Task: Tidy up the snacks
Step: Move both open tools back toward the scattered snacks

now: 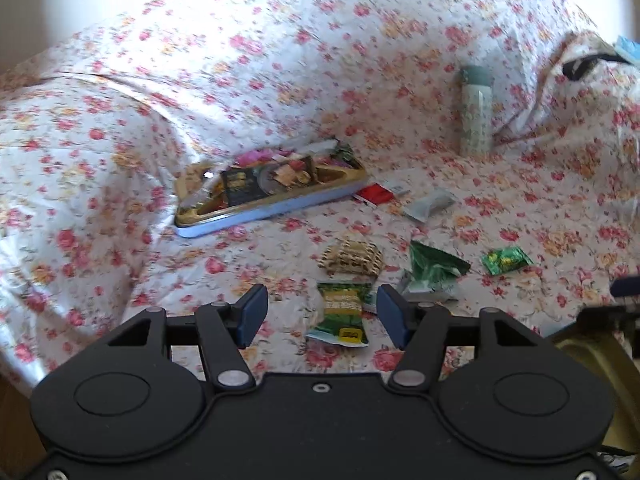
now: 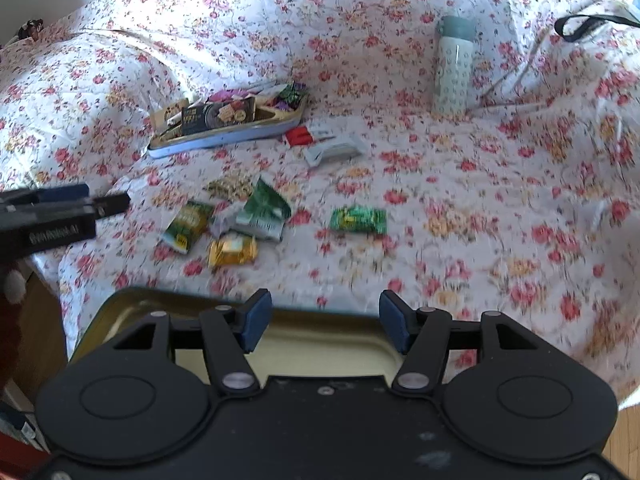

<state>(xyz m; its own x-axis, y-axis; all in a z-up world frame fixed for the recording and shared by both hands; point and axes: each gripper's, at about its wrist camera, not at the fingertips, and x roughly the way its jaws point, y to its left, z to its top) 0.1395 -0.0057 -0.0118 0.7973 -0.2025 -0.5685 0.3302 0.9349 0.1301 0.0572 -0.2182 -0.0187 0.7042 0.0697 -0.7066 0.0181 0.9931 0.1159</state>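
A shallow blue-walled tin (image 1: 280,210) (image 2: 224,140) full of snack packets rests on the flowered bedspread. Loose packets lie in front of it: a green-and-yellow packet (image 1: 344,312) (image 2: 188,226), a beige patterned one (image 1: 352,258), a dark green one (image 1: 434,268) (image 2: 266,210), a small green one (image 1: 506,260) (image 2: 358,220), a gold one (image 2: 232,250), a red one (image 1: 374,194) and a grey one (image 1: 430,204). My left gripper (image 1: 322,312) (image 2: 100,198) hovers open over the green-and-yellow packet, not touching it. My right gripper (image 2: 325,316) is open above an empty gold tin lid (image 2: 300,344).
A pale green bottle (image 1: 476,112) (image 2: 454,64) stands upright at the back right. A black strap (image 2: 592,24) lies on the raised bedding beyond it. The bedspread bulges high at the left. The bed's near edge and wooden floor show at the lower corners.
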